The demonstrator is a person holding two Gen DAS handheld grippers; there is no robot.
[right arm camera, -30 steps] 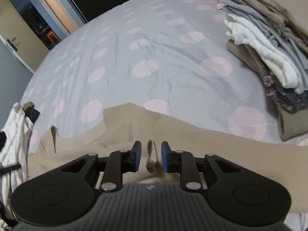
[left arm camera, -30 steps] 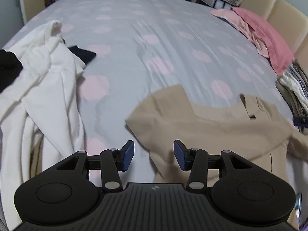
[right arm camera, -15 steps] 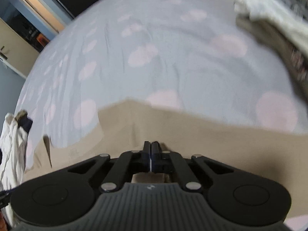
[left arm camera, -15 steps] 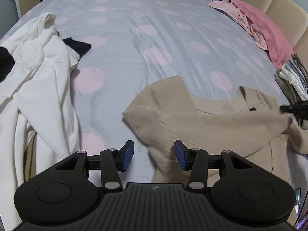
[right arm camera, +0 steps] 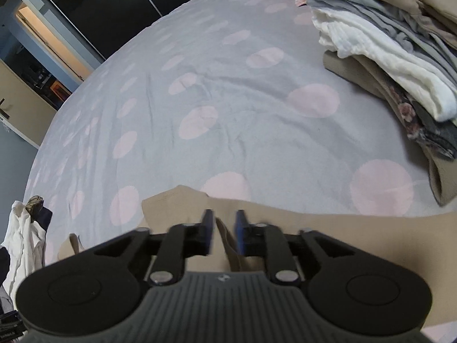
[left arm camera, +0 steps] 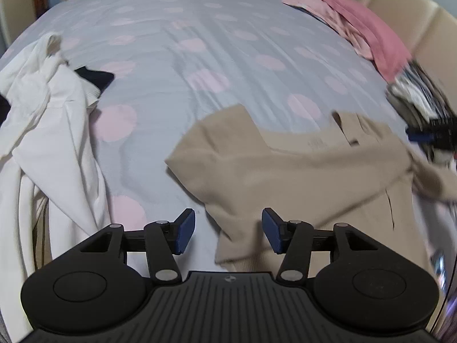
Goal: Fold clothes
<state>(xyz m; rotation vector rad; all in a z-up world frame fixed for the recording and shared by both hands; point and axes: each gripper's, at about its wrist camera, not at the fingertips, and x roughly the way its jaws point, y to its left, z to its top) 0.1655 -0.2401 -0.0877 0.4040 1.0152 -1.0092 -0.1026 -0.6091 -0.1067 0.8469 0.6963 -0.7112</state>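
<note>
A beige ribbed top (left arm camera: 285, 171) lies spread on the grey bedsheet with pink dots (left arm camera: 200, 57). My left gripper (left arm camera: 228, 228) is open and empty, hovering above the top's left edge. My right gripper (right arm camera: 224, 230) is open by a narrow gap, with a raised fold of the beige top (right arm camera: 228, 245) standing between its pads. The right gripper's blue tip also shows at the right edge of the left wrist view (left arm camera: 428, 137), beside the top's right shoulder.
A heap of white garments (left arm camera: 48, 131) with a dark piece (left arm camera: 94, 77) lies at the left. A stack of folded clothes (right arm camera: 400, 65) stands at the right. Pink clothes (left arm camera: 368, 28) lie by the beige headboard (left arm camera: 422, 20). A doorway (right arm camera: 48, 37) is beyond the bed.
My right gripper was shut on the top's fold half a second ago and has now opened slightly. The left gripper stayed open and shifted a little over the top's left edge.
</note>
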